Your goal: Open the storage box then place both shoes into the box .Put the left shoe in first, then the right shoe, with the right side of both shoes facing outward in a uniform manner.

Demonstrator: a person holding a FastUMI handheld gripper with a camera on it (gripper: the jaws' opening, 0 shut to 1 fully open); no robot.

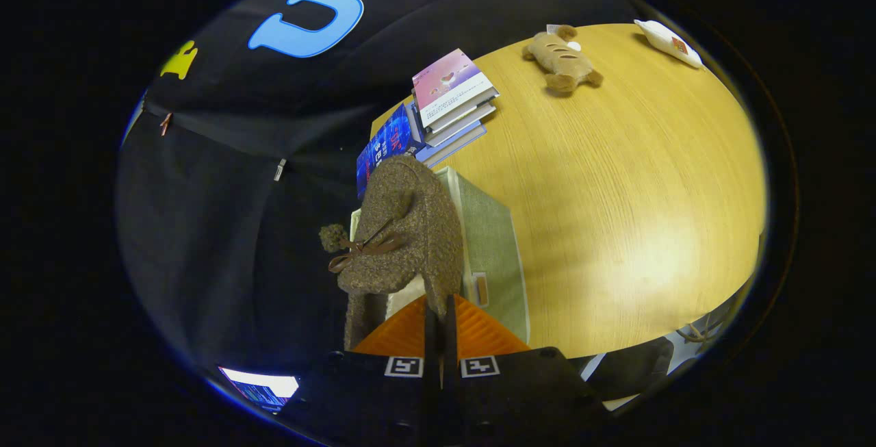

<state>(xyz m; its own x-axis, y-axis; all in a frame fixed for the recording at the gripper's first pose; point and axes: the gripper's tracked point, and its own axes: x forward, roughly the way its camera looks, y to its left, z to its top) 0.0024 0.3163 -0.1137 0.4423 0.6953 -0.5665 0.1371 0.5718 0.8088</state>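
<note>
One gripper (441, 337) shows, its two fingers (431, 327) drawn almost together and clenched on the rim of one fuzzy brown shoe (400, 235), a thin edge of it pinched between them. The shoe hangs just ahead of the fingers, tilted, with a brown bow (363, 248) and a pompom (333, 236) on its side. Directly behind the shoe, partly hidden by it, stands one green fabric box (489, 248) near the edge of the round wooden bench (616, 214); whether shoe and box touch cannot be told. Beside the box the bench lies bare and wide. Beyond the box is one stack of books (452, 101) at the bench's edge, with a blue book (383, 149) leaning beside it. Farther off lie one plush toy (562, 60) and one white packet (667, 42), well apart from each other.
</note>
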